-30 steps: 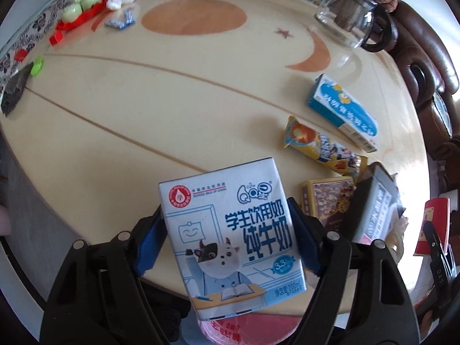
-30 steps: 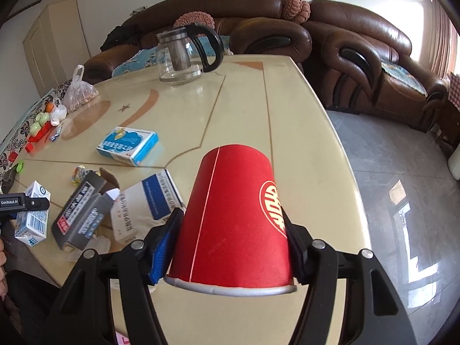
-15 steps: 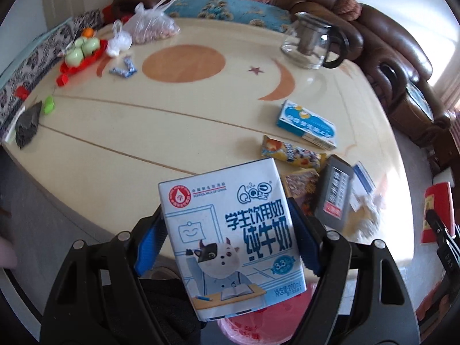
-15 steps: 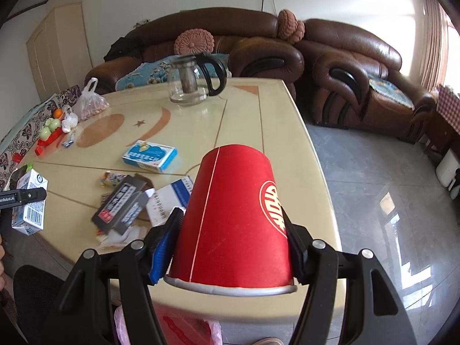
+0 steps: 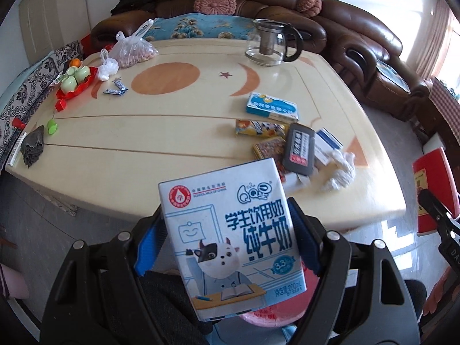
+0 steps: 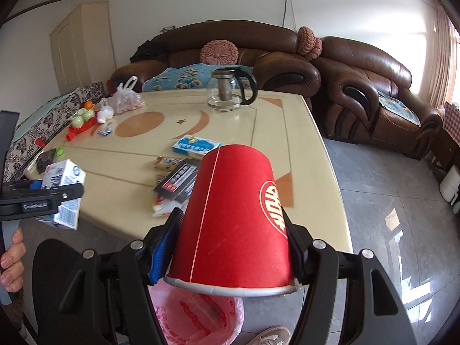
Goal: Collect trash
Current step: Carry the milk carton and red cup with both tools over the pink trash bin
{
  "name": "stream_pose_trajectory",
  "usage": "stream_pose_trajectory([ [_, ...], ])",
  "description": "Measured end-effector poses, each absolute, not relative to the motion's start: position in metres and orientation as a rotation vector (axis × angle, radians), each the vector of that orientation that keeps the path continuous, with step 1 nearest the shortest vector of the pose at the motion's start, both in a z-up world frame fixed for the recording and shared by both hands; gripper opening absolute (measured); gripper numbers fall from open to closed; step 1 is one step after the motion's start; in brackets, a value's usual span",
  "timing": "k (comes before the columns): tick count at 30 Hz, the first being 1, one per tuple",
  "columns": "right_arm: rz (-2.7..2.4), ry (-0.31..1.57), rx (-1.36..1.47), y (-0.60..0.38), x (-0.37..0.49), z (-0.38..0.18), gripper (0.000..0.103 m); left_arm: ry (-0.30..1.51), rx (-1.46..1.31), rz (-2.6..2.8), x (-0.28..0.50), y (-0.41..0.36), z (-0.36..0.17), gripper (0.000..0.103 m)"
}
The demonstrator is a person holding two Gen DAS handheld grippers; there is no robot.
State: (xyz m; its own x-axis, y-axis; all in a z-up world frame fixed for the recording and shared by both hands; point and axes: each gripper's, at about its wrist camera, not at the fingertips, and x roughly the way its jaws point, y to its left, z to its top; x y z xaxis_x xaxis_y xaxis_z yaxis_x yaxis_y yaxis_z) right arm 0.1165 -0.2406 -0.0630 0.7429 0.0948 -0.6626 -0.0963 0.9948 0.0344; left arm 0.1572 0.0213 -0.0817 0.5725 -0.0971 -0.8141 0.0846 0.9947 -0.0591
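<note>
The milk carton is squeezed in the left tongs, and the red paper cup in the right tongs. Both hang off the counter's near edge, above a pink trash bag, probably ready to drop in.

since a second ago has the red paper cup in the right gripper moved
Yes. The red paper cup has pulled back off the cream table and now hangs above the pink bag-lined bin.
</note>
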Motion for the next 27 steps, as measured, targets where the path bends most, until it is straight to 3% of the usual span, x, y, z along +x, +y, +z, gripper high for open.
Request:
stream_pose_trajectory([
  [11, 0.153, 0.745, -0.028, -0.213, 0.070, -0.071, 0.063, 0.967, 0.031, -0.172, 0.116, 0.007, -0.096, 0.077],
  [27, 0.148, 0.870, 0.000, -0.207, 0.049, -0.130, 0.063, 1.094, 0.083, -0.241, 0.098, -0.018, -0.158, 0.077],
])
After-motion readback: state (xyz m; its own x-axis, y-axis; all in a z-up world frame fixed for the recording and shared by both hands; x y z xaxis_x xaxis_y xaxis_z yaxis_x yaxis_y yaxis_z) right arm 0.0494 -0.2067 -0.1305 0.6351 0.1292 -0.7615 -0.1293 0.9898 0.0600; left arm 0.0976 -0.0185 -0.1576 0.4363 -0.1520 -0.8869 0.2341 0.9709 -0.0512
